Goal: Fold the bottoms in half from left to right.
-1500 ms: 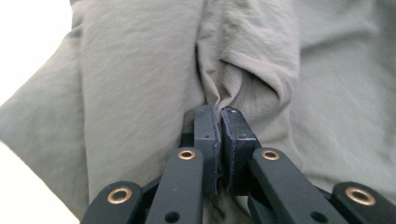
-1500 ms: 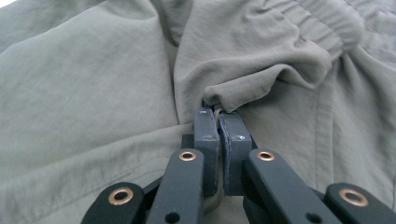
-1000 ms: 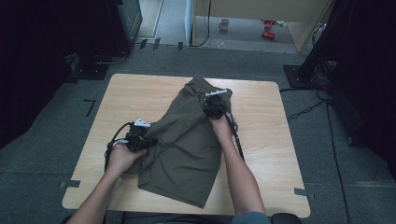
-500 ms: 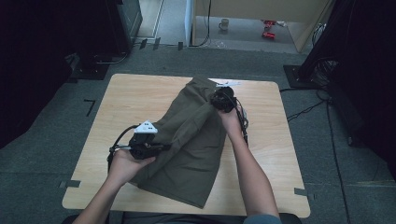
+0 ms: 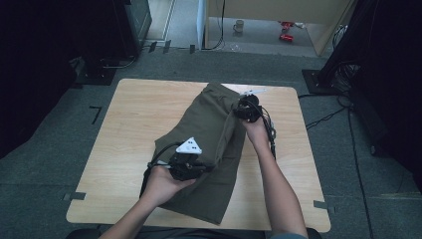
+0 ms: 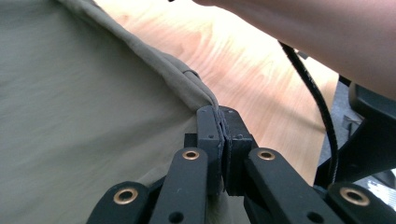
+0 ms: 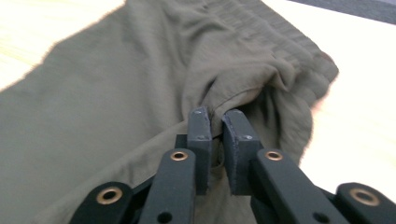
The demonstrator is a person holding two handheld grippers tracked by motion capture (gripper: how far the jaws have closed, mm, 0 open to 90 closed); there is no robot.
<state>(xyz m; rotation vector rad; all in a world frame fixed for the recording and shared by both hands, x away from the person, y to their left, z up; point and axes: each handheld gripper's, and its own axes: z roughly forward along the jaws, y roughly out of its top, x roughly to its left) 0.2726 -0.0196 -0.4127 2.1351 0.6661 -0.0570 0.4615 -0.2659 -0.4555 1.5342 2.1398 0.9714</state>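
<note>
We see olive-green shorts (image 5: 209, 149) lying on the wooden table (image 5: 129, 129), spread from the far edge near the middle down toward the near edge, right of the table's centre. One layer of the cloth is lifted and folded over along a diagonal line between the two grippers. The elastic waistband, gathered and wrinkled, lies at the far end of the table, and in the right gripper view it bunches up just beyond the jaws. The right gripper (image 7: 215, 122) sits at that far end, its jaws closed down to a narrow gap with a fold of the shorts (image 7: 116, 93) pinched between them. The left gripper (image 6: 223, 122) is nearer the person, about halfway down the cloth, and its jaws are pressed tight together on a hemmed edge of the shorts (image 6: 84, 116); bare wood (image 6: 243, 70) shows beyond that edge. From above, we see the left gripper (image 5: 188, 164) with its grey three-cornered plate on top and the right gripper (image 5: 247, 107) with a black cable trailing back along the forearm. The table stands on a grey floor (image 5: 50, 174), with a mug (image 5: 240, 26) far behind it.
</note>
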